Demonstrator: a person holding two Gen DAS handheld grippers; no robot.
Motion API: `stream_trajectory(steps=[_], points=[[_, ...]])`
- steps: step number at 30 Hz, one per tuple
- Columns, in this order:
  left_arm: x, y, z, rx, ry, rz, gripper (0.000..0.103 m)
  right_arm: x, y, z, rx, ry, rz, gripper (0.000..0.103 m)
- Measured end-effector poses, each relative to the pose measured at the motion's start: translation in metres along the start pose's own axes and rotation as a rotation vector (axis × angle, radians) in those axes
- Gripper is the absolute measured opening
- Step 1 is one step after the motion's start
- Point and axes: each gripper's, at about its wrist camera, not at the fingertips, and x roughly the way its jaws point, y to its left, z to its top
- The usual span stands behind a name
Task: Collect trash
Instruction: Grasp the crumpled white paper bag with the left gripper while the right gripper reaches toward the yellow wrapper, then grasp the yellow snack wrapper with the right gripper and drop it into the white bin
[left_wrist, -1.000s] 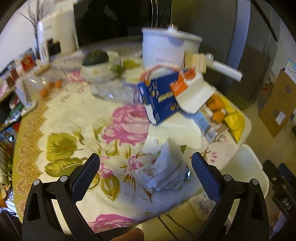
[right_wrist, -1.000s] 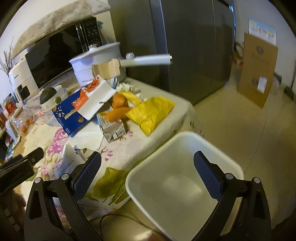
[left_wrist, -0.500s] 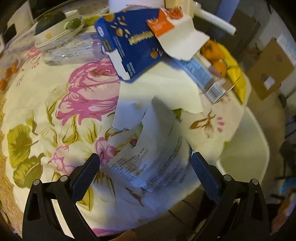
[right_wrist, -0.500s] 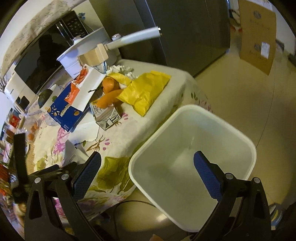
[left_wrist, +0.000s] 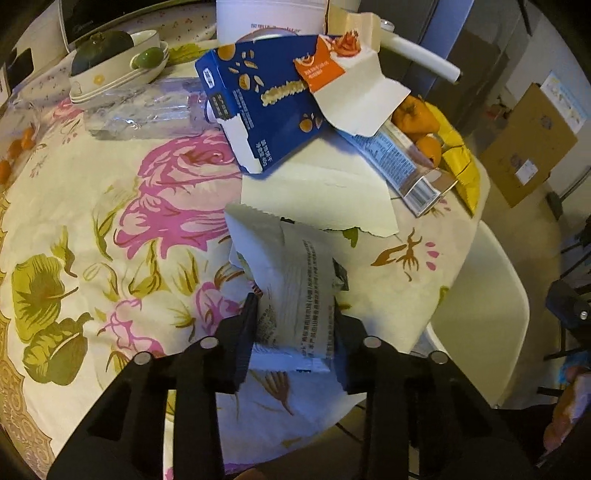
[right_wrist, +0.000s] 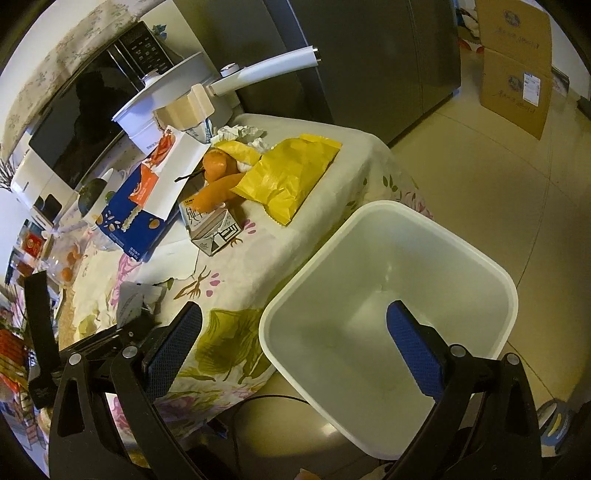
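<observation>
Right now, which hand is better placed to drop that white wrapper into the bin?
Left. The left gripper has its jaws closing around the white wrapper. The right gripper hangs open and empty over the white bin, holding nothing.

A floral cloth is covering the desk. A white pot with a long handle is standing at the far end, in front of a dark microwave. A bowl is holding a dark green squash beside it. A grey refrigerator is standing behind, and a cardboard box is leaning on the tiled floor.
</observation>
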Motion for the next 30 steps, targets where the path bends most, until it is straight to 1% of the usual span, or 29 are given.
stream_trajectory(steps=[2, 3, 5, 7, 11, 13, 15, 17, 18, 21, 23, 25, 30], points=[[-0.005, -0.001, 0.000, -0.004, -0.013, -0.015, 0.026, 0.000, 0.000, 0.001, 0.001, 0.001, -0.001, 0.096], [-0.007, 0.001, 0.000, -0.009, -0.019, -0.032, 0.025, 0.001, 0.000, 0.002, 0.001, 0.002, -0.003, 0.096], [-0.014, 0.005, -0.002, -0.018, -0.034, -0.062, 0.024, 0.003, 0.000, 0.005, 0.000, 0.005, -0.008, 0.096], [-0.023, 0.002, -0.003, -0.019, -0.057, -0.088, 0.024, 0.006, 0.001, 0.015, -0.003, -0.001, -0.015, 0.096], [-0.046, 0.002, -0.007, -0.016, -0.098, -0.137, 0.024, 0.015, 0.010, 0.051, -0.037, -0.016, -0.008, 0.096], [-0.048, -0.003, -0.006, -0.015, -0.103, -0.159, 0.024, 0.031, 0.015, 0.073, -0.083, 0.014, -0.009, 0.095], [-0.047, -0.005, -0.006, -0.017, -0.100, -0.171, 0.024, 0.044, 0.014, 0.085, -0.082, 0.025, -0.023, 0.094], [-0.046, -0.005, -0.005, -0.020, -0.097, -0.175, 0.024, 0.059, 0.004, 0.100, -0.004, 0.049, -0.001, 0.093], [-0.045, -0.005, -0.006, -0.021, -0.095, -0.175, 0.024, 0.068, -0.006, 0.108, 0.063, 0.068, 0.031, 0.092], [-0.040, -0.004, -0.004, -0.031, -0.084, -0.186, 0.024, 0.088, -0.019, 0.117, 0.171, 0.101, 0.078, 0.088], [-0.035, -0.004, -0.004, -0.038, -0.072, -0.194, 0.024, 0.097, -0.021, 0.120, 0.211, 0.120, 0.111, 0.084], [-0.033, -0.004, -0.004, -0.038, -0.068, -0.193, 0.024, 0.107, -0.018, 0.123, 0.230, 0.132, 0.137, 0.082], [-0.028, -0.003, -0.003, -0.043, -0.058, -0.199, 0.024, 0.123, -0.007, 0.126, 0.227, 0.134, 0.114, 0.081]])
